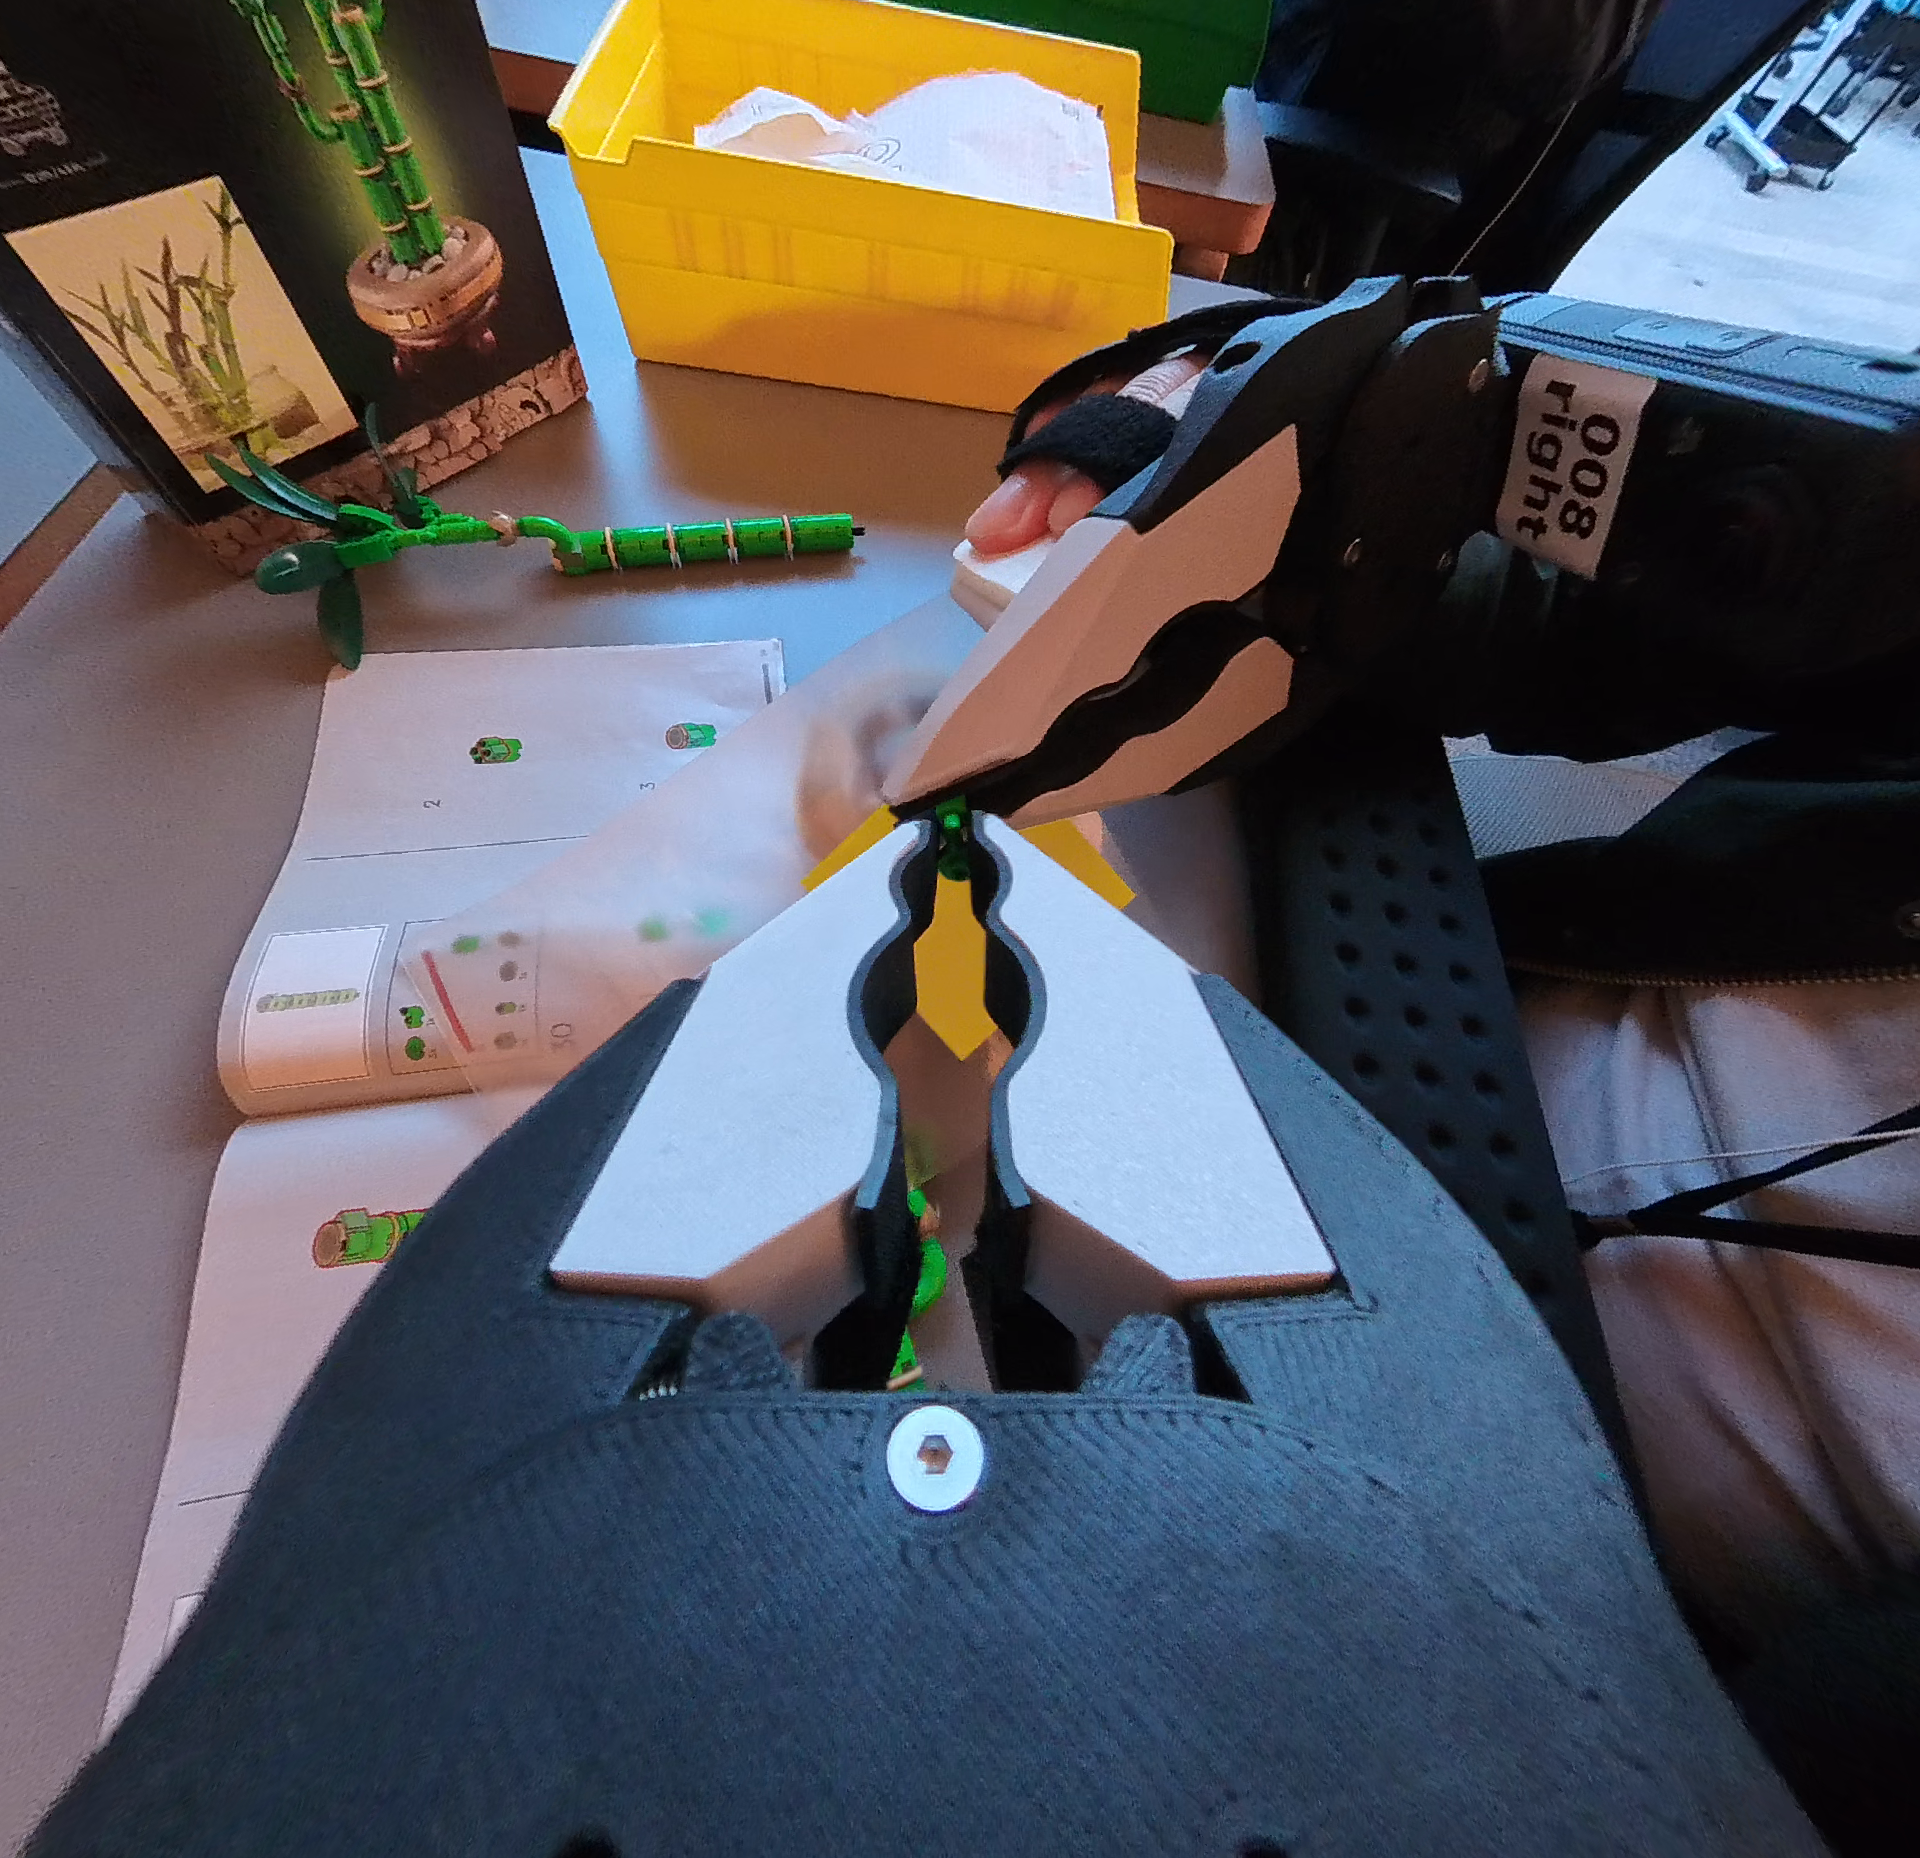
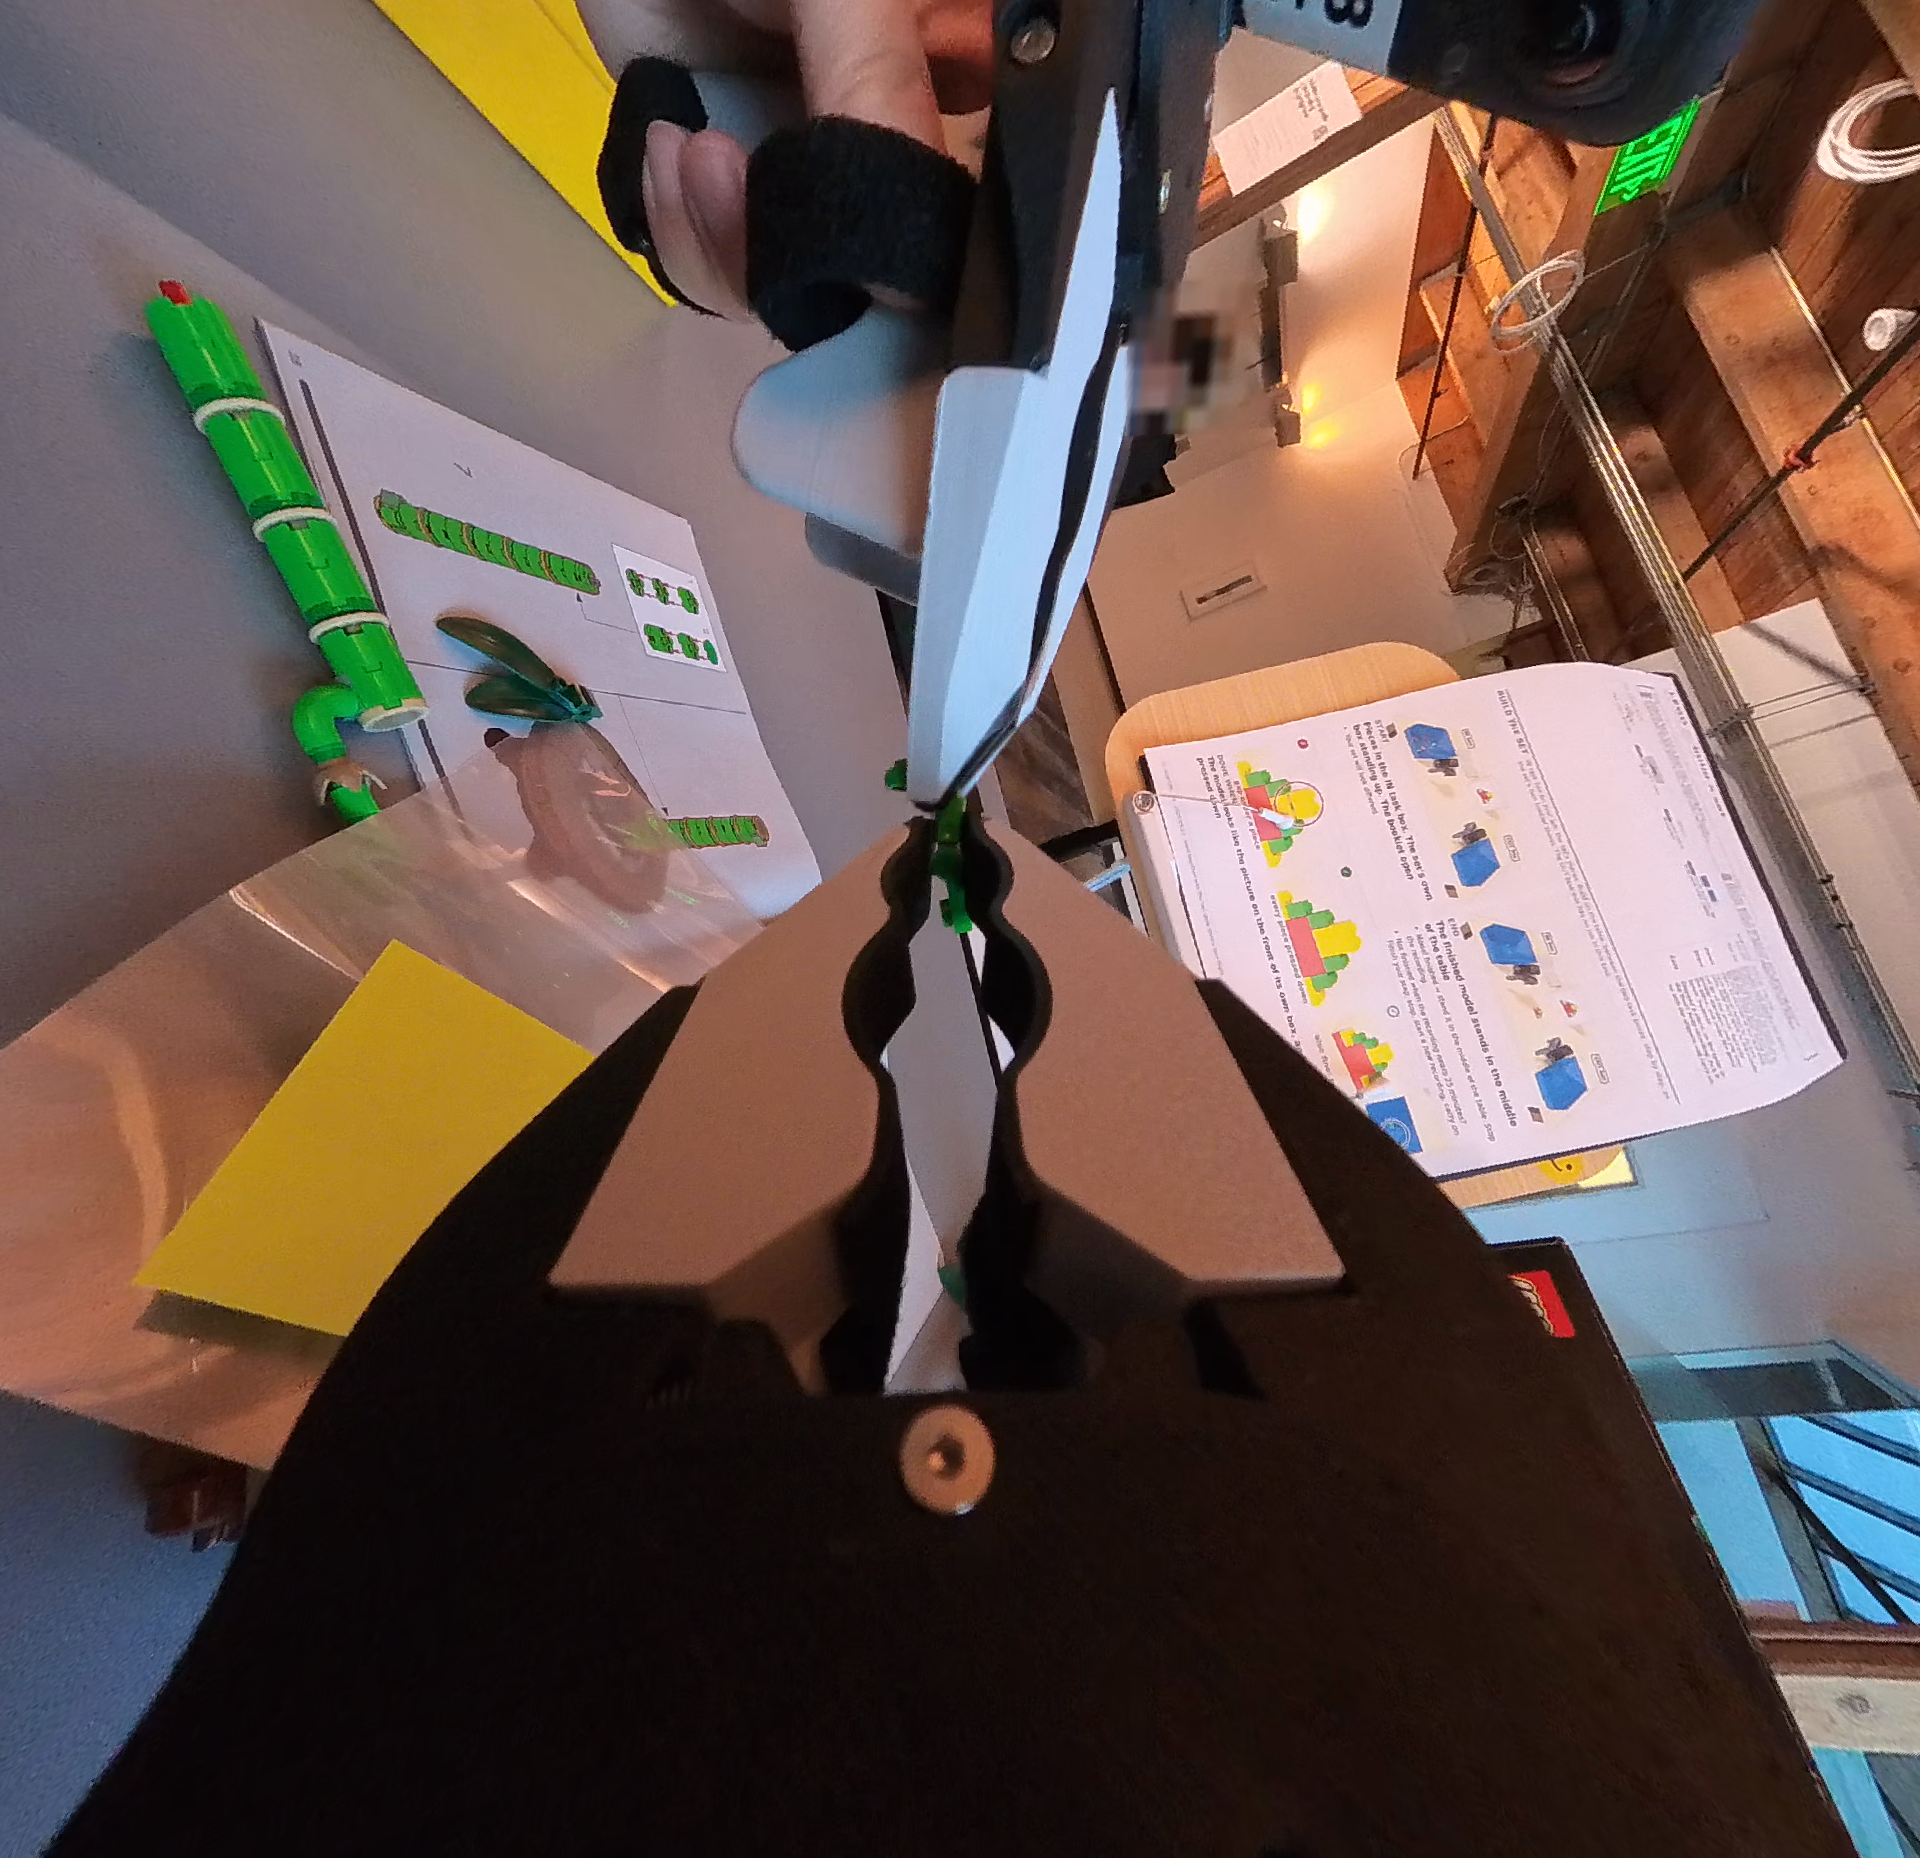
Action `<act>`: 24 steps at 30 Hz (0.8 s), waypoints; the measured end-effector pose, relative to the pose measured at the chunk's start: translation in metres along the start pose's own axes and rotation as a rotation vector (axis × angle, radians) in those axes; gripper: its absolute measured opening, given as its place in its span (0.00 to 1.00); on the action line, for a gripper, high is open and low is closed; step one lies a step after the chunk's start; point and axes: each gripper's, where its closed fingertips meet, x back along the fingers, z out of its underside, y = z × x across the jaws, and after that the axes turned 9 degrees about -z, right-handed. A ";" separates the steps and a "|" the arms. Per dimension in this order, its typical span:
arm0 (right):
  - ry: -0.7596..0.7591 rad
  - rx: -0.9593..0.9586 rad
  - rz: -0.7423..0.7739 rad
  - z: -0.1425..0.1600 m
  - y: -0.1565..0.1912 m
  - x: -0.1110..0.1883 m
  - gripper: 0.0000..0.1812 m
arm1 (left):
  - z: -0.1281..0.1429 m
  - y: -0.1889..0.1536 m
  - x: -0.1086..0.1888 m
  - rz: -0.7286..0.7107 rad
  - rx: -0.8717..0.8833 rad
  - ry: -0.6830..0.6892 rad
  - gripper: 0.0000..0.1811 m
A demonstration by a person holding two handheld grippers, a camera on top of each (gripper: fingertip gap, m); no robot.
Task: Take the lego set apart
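Both grippers meet tip to tip in the air over the table, each shut on an end of a small green lego piece (image 1: 952,840), which also shows in the right wrist view (image 2: 948,852). My left gripper (image 1: 943,834) comes from below; the right gripper (image 1: 935,806) reaches in from the right. In the right wrist view my right gripper (image 2: 940,832) points at the left gripper (image 2: 940,795) above it. A green lego bamboo stalk with leaves (image 1: 561,546) lies on the table; it also shows in the right wrist view (image 2: 281,530). More green parts hang below my left jaws (image 1: 920,1278).
An open instruction booklet (image 1: 499,852) lies on the table. The set's dark box (image 1: 260,208) stands at the back left. A yellow bin (image 1: 862,219) holds white paper bags. A yellow card (image 2: 353,1143) and clear plastic sheet (image 2: 364,904) lie nearby. A printed sheet (image 2: 1486,935) stands behind. My two grippers' fingertips are within a few centimetres of each other.
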 end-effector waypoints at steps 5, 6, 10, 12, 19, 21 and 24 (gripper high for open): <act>-0.005 -0.020 0.009 0.000 -0.003 0.002 0.02 | -0.007 0.001 0.011 0.033 0.044 -0.037 0.03; -0.011 -0.028 0.009 -0.001 -0.003 0.002 0.02 | -0.010 0.000 0.014 0.049 0.062 -0.050 0.03; -0.010 -0.035 0.009 0.000 -0.004 0.002 0.02 | -0.010 0.000 0.015 0.089 0.122 -0.052 0.06; -0.009 -0.036 0.006 0.000 -0.003 0.002 0.02 | -0.008 0.001 0.011 0.086 0.129 -0.040 0.07; -0.005 -0.034 -0.003 0.000 -0.001 0.001 0.02 | -0.005 0.002 0.007 0.077 0.132 -0.027 0.04; -0.006 -0.043 -0.009 0.000 -0.001 0.000 0.02 | -0.006 0.003 0.009 0.081 0.141 -0.034 0.04; -0.013 -0.061 -0.015 0.000 -0.001 0.000 0.02 | -0.009 0.005 0.011 0.087 0.158 -0.049 0.03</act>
